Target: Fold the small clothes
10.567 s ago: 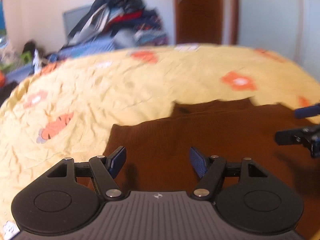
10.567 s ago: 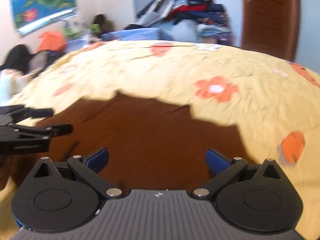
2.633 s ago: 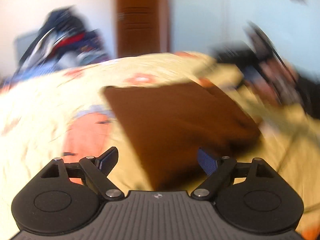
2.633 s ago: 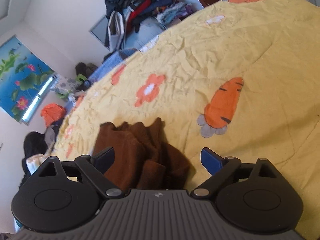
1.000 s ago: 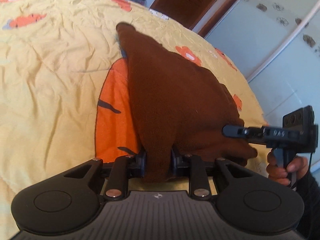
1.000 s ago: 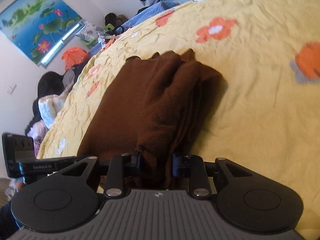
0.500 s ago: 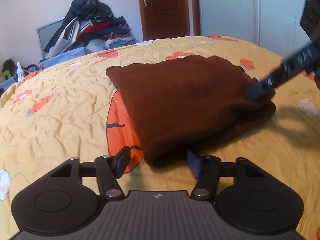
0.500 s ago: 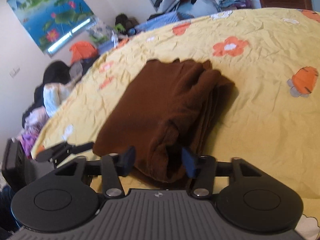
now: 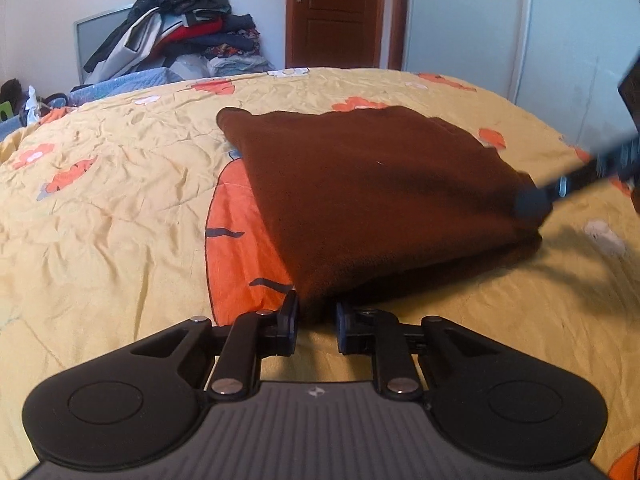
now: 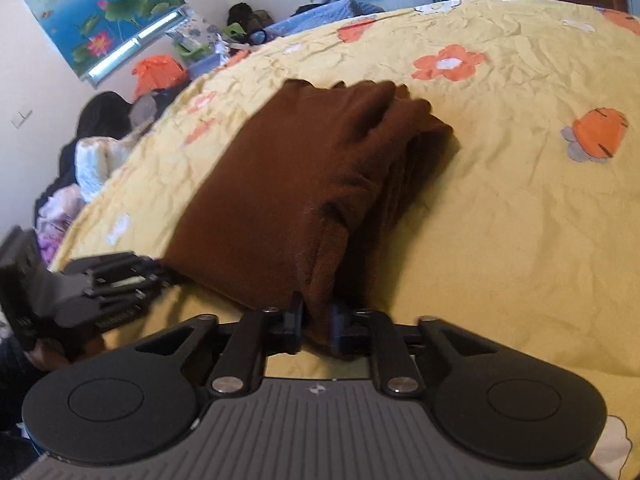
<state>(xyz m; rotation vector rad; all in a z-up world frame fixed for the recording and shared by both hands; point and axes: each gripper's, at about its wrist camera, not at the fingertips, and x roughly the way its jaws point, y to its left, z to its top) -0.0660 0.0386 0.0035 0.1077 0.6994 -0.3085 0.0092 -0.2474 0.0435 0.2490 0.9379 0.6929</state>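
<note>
Left gripper [image 9: 314, 320] is seen closing on the near corner of the folded brown knitted garment [image 9: 372, 184]; right gripper [image 10: 316, 322] pinches the neighbouring corner, its jaws easing apart. The garment lies on the yellow carrot-print bedspread [image 9: 120, 216]. Both corners are best kept level and taut so the layers stay aligned. Half a second earlier, both jaws stood visibly wider around the cloth.

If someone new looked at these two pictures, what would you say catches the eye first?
The dark brown folded garment stands out, lying mid-bed on the yellow quilt printed with orange flowers and carrots. Each near corner sits between a gripper's fingers: the left gripper is closing on one, while the right gripper, its jaws opening, has the other. Behind, a heap of clothes rises against the far wall.
</note>
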